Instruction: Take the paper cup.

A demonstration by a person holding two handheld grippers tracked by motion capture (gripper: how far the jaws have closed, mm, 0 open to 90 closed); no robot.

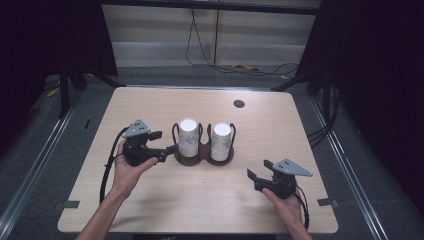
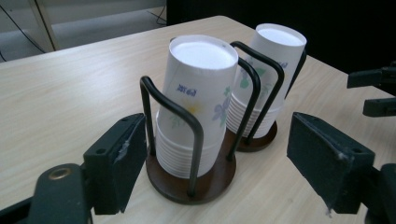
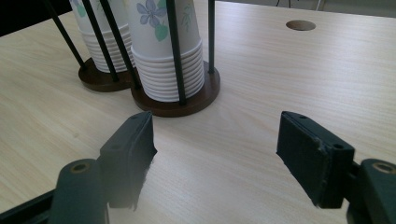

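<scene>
As the high view shows, the left gripper (image 1: 169, 141) sits just left of the two stacks of white floral paper cups (image 1: 188, 136) in their dark wire-hooped wooden holder (image 1: 202, 159) mid-table, jaws apart and empty. In the left gripper view the nearer stack (image 2: 198, 105) stands centred ahead, so any grip should clear the wire hoop (image 2: 173, 121). In the right gripper view the right gripper (image 3: 217, 158) waits near and right, jaws apart, holding nothing.

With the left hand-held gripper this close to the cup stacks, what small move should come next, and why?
Probably ease the left hand-held gripper forward so its open jaws straddle the nearer cup stack. The jaws stand apart with nothing between them, and that stack sits just ahead in its wire holder. The right hand-held gripper rests open, away from the cups.
</scene>
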